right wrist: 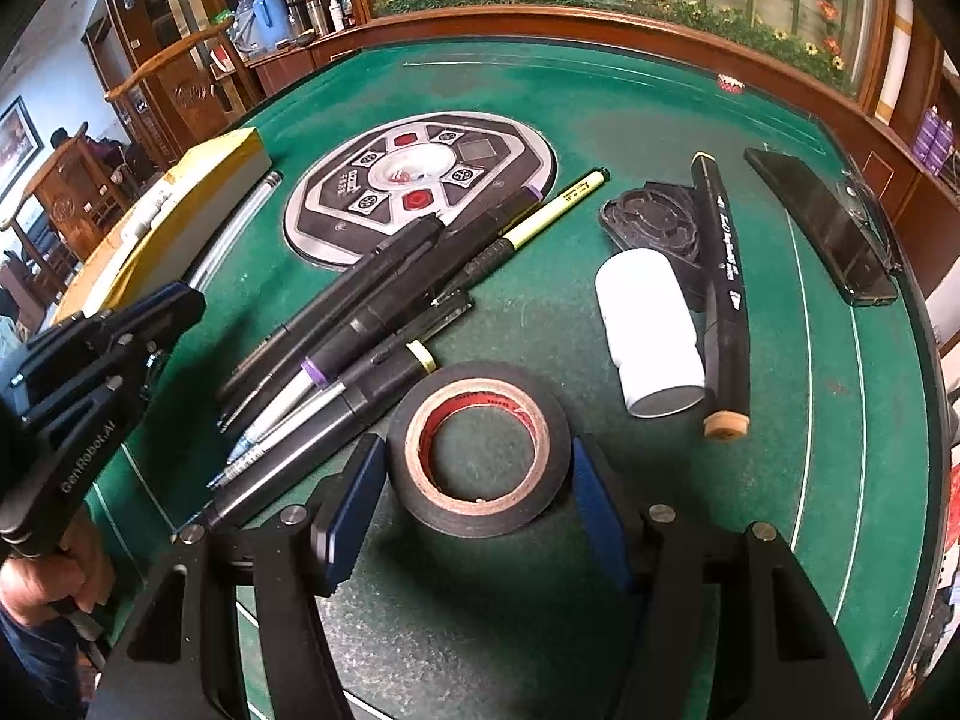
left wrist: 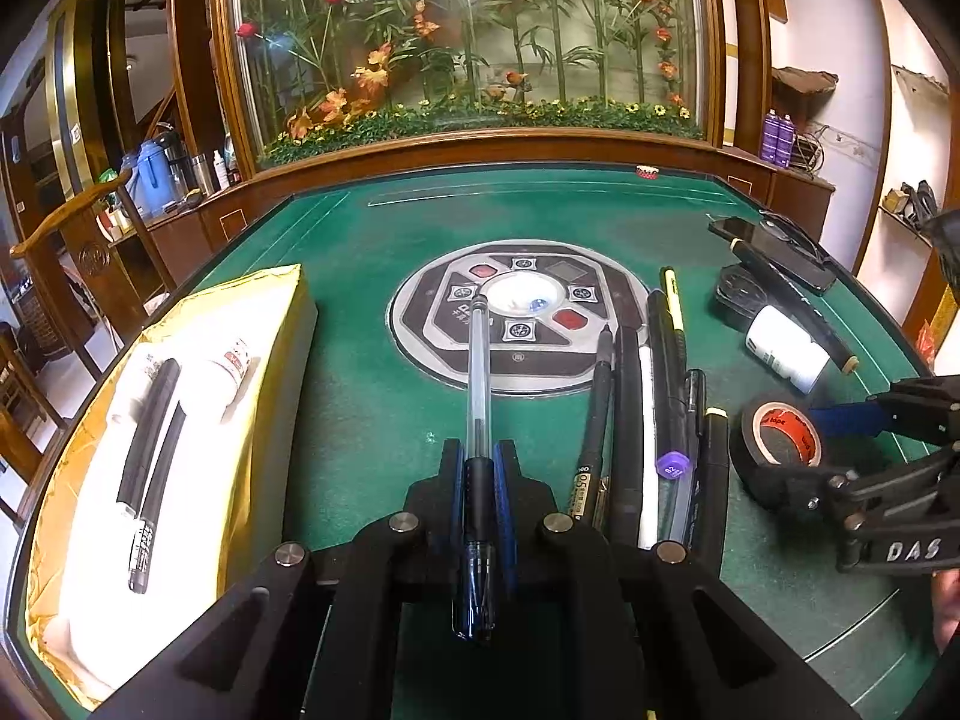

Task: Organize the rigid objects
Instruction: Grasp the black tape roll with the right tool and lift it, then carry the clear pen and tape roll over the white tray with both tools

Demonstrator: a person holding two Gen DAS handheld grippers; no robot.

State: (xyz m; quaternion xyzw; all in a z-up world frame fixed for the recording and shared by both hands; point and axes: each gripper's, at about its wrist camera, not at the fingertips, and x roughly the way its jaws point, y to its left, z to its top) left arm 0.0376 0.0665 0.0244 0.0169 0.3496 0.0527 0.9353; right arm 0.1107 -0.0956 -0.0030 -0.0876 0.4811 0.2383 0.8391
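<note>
My left gripper (left wrist: 480,462) is shut on a clear ballpoint pen (left wrist: 480,372) at its black grip, and the barrel points away over the green table. To its left lies an open yellow-lined box (left wrist: 282,300) holding two black pens (left wrist: 150,420) and a white bottle (left wrist: 228,372). My right gripper (right wrist: 477,456) straddles a black tape roll (right wrist: 474,519) that rests flat on the felt. Its blue pads (right wrist: 360,492) touch the roll on both sides. A pile of several pens (right wrist: 360,312) lies just left of the roll.
Right of the roll lie a white bottle (right wrist: 654,330), a black marker (right wrist: 723,276), a black plastic lid (right wrist: 654,216) and a phone (right wrist: 822,228). A round control panel (left wrist: 516,318) sits at the table's centre. A raised wooden rim (right wrist: 600,24) borders the table.
</note>
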